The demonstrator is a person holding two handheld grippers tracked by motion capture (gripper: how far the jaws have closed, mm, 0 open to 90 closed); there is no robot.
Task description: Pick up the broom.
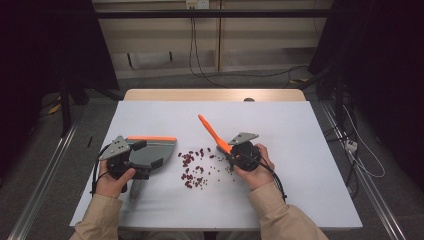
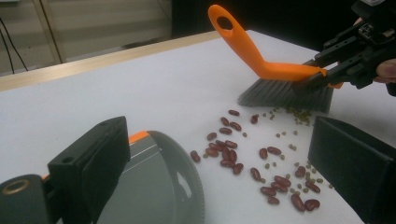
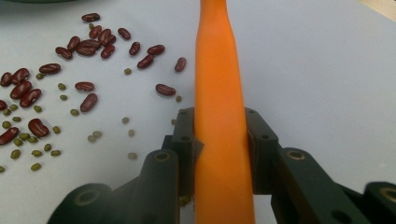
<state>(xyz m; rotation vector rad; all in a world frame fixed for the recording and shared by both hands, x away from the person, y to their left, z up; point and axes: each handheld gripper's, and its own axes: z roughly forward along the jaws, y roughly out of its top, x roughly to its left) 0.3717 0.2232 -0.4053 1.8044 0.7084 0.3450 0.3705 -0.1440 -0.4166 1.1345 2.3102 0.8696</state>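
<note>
The right gripper (image 3: 219, 135) clamps the brush (image 2: 261, 65) right of the beans (image 1: 192, 167) — sweeping is starting. The left gripper (image 1: 131, 159) seems clenched on the dustpan (image 1: 155, 150); next, sweep left into it.

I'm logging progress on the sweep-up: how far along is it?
Done: both tools are picked up. The right gripper is shut on the brush, and the left gripper holds the dustpan flat on the table. In hand: the bristles rest at the edge of the spill. Left: nearly all the sweeping; the red beans and small green beans lie scattered on the table, none visibly in the dustpan.
</note>
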